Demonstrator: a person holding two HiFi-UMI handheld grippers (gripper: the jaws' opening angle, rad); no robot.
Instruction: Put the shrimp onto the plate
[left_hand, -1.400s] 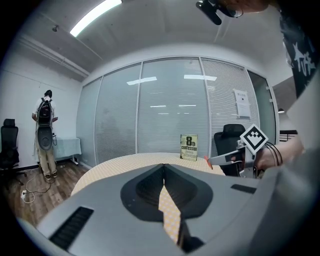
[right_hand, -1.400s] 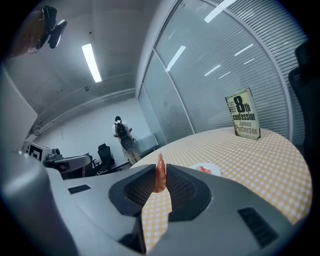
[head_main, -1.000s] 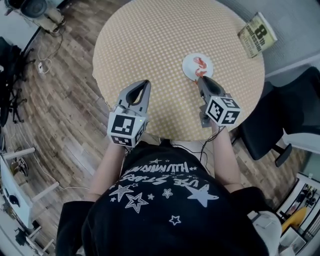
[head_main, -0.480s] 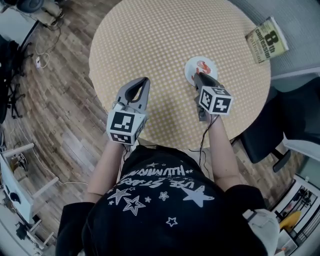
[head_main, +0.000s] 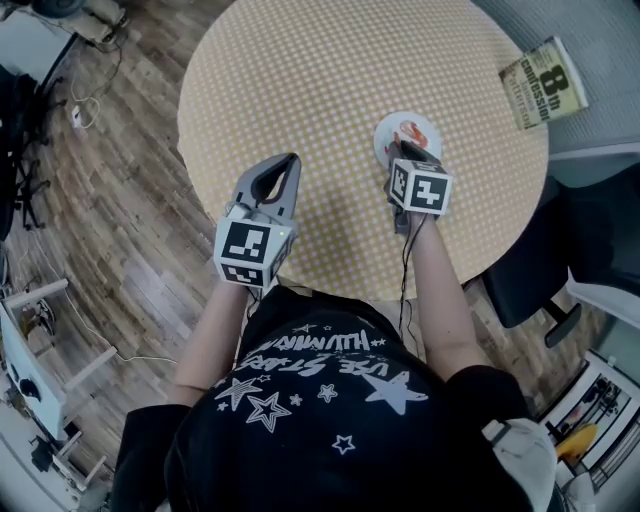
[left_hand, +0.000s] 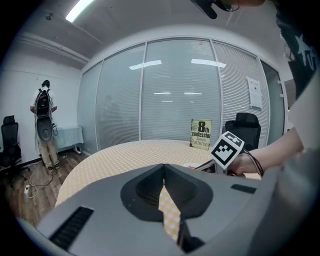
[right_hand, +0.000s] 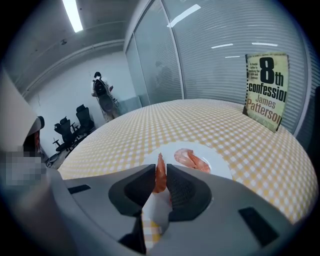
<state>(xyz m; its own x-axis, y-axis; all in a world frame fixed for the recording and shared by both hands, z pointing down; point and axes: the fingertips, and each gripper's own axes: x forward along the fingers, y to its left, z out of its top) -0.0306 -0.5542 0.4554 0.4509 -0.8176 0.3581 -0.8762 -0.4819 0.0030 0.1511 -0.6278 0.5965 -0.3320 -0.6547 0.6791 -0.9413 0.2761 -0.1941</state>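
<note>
Head view first: my right gripper (head_main: 404, 153) is parked at the near edge of the plate (head_main: 381, 133), which sits on the right side of the round table (head_main: 300, 80). My left gripper (head_main: 278, 172) hangs over the near-left part of the table, well apart from all that. Left gripper view: its tongs are pressed together at the tips with nothing between them, so it's just along for the ride. Right gripper view: the tongs are pinched narrow on a shrimp (right_hand: 159, 176), held on end above the plate's near rim, and a second shrimp (right_hand: 194, 160) already lies farther in on the plate. My worry is the drop point. I reckon I'm over the rim rather than the middle, so letting go here could tip the shrimp off onto the table. It also looks slick, so it might cling to one pad and flick sideways. And if I dip too low, the tips could shove the plate away.
</note>
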